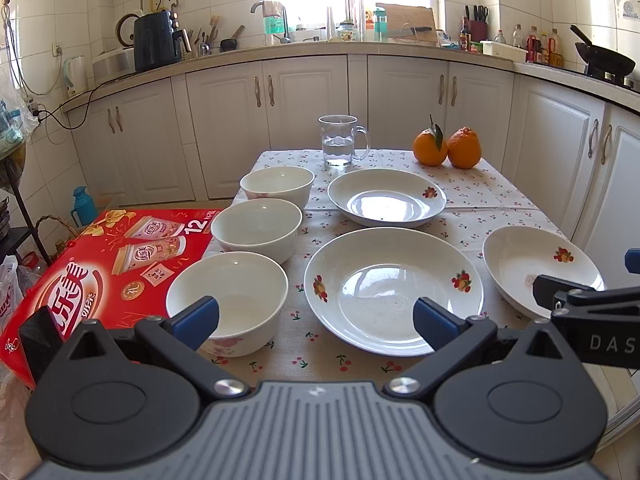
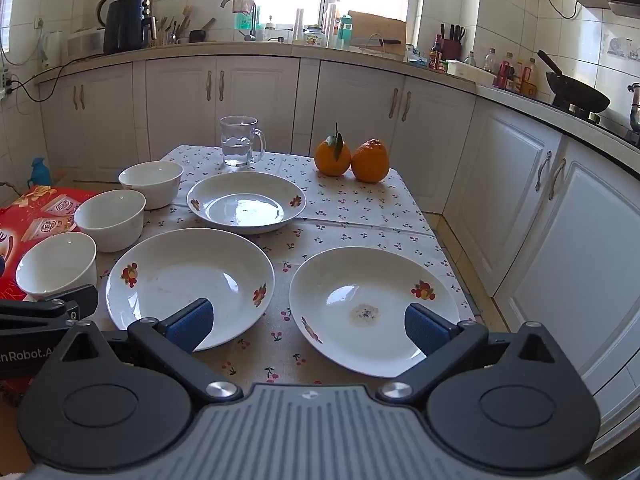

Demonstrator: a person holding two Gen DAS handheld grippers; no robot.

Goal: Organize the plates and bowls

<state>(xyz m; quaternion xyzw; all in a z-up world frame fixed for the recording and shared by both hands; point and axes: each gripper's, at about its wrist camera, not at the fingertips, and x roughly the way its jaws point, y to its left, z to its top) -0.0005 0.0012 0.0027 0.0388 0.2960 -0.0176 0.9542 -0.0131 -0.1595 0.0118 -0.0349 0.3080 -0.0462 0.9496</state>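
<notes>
Three white bowls stand in a line down the table's left side: near bowl, middle bowl, far bowl. Three white plates with fruit prints lie to their right: a centre plate, a far plate and a right plate. My left gripper hovers open above the table's near edge, between the near bowl and the centre plate. My right gripper hovers open between the centre and right plates. Neither holds anything.
A glass mug with water and two oranges stand at the table's far end. A red carton lies beside the table on the left. White cabinets close in on the right.
</notes>
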